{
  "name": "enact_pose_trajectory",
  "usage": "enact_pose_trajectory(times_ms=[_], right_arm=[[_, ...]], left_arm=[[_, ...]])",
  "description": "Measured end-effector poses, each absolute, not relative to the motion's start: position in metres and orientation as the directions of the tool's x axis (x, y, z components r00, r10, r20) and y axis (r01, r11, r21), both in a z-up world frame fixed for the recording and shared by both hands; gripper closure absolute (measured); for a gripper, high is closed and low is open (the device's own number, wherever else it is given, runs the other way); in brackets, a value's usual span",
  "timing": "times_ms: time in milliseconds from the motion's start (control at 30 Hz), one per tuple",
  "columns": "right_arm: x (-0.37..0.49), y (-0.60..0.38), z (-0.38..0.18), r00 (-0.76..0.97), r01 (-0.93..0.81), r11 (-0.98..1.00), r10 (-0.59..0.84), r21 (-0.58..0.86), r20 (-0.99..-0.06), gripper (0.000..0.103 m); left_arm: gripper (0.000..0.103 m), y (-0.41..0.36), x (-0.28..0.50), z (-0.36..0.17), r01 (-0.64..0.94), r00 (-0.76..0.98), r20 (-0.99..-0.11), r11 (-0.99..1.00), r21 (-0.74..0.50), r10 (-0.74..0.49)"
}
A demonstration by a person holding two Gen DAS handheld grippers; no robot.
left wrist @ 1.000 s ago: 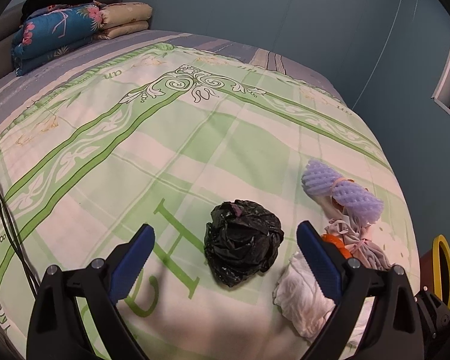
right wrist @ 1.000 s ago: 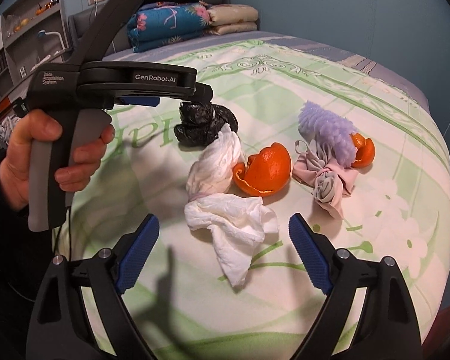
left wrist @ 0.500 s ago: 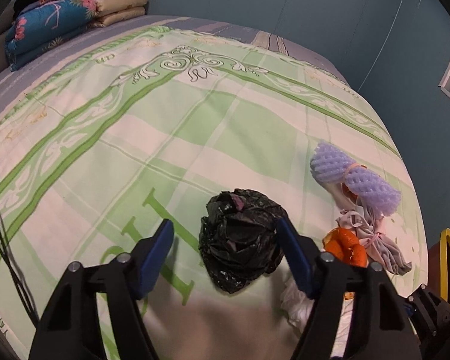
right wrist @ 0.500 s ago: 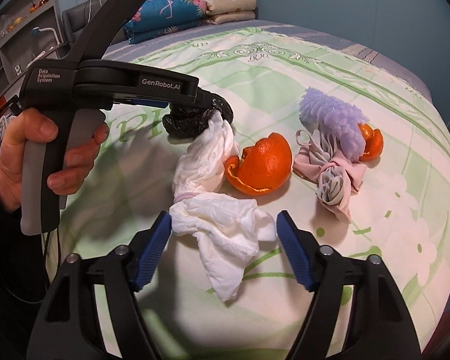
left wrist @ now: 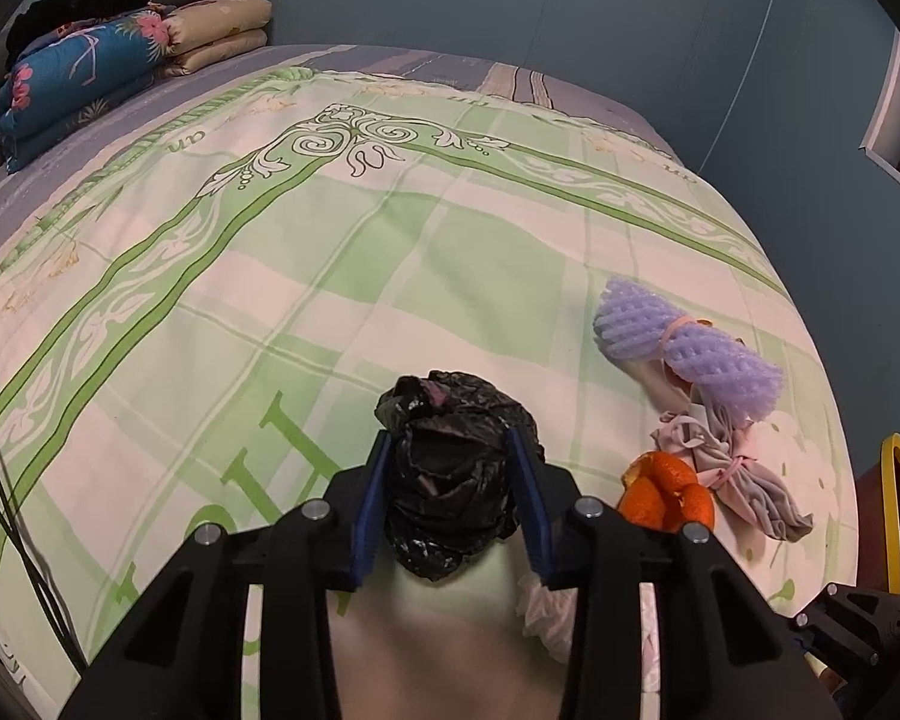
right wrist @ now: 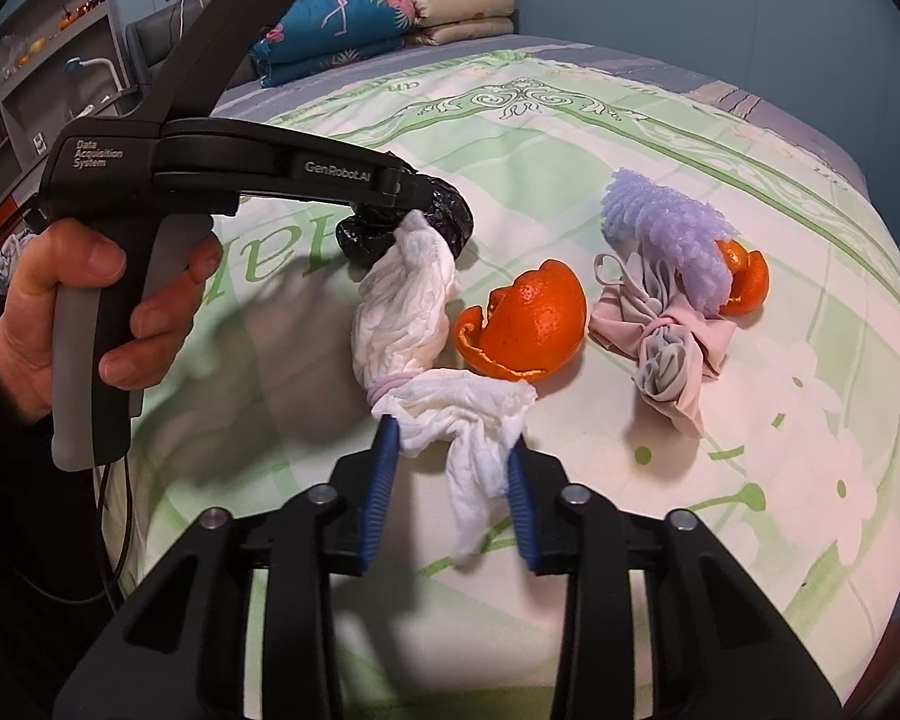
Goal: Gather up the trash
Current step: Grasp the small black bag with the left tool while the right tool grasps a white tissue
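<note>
Tongs on the left (left wrist: pixel 450 495) have just been closing and now pinch a crumpled black plastic bag (left wrist: pixel 453 468) lying on the green-patterned bed (left wrist: pixel 330 276), while the right tongs (right wrist: pixel 453 480) have likewise been closing and now clamp the near end of a twisted white tissue wad (right wrist: pixel 444 384). Beside these lie an orange peel (right wrist: pixel 528 324), a knotted grey-pink cloth (right wrist: pixel 666 336) and a lilac foam net (right wrist: pixel 672 234), with folded quilts (left wrist: pixel 90 78) at the far end.

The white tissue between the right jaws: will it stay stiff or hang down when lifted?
The tissue looks crumpled and thin, so it will probably hang limp. It seems light. Its far end lies against the black bag, so it may drag there.
</note>
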State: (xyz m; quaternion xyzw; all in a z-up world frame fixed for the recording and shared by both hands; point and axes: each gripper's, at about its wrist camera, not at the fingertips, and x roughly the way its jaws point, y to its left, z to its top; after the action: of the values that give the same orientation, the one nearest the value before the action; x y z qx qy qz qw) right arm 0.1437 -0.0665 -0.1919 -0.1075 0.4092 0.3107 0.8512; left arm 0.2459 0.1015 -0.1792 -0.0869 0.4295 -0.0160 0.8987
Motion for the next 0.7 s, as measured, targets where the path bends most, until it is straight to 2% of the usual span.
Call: enact_pose_trajectory(times_ms=[100,367,400,700], right_arm=[[0.142,-0.070,-0.186,0.488,-0.609,0.790,0.444,0.071,-0.751,0.082],[0.138,-0.080,-0.168,0.515,-0.595,0.800,0.458,0.083,-0.724,0.091],[0.137,-0.081,-0.166,0.519,-0.593,0.801,0.459,0.083,-0.721,0.096],[0.125,-0.090,-0.151,0.537,-0.584,0.807,0.462,0.084,-0.706,0.097]], left_arm=[[0.067,0.101,0.241,-0.171,-0.040,0.643,-0.758,0.984,-0.174,-0.108],[0.067,0.104,0.230,-0.142,-0.038,0.685,-0.717,0.977,-0.209,-0.127],[0.067,0.104,0.228,-0.139,-0.036,0.690,-0.712,0.976,-0.215,-0.131],[0.067,0.101,0.217,-0.113,-0.018,0.725,-0.673,0.972,-0.232,-0.148]])
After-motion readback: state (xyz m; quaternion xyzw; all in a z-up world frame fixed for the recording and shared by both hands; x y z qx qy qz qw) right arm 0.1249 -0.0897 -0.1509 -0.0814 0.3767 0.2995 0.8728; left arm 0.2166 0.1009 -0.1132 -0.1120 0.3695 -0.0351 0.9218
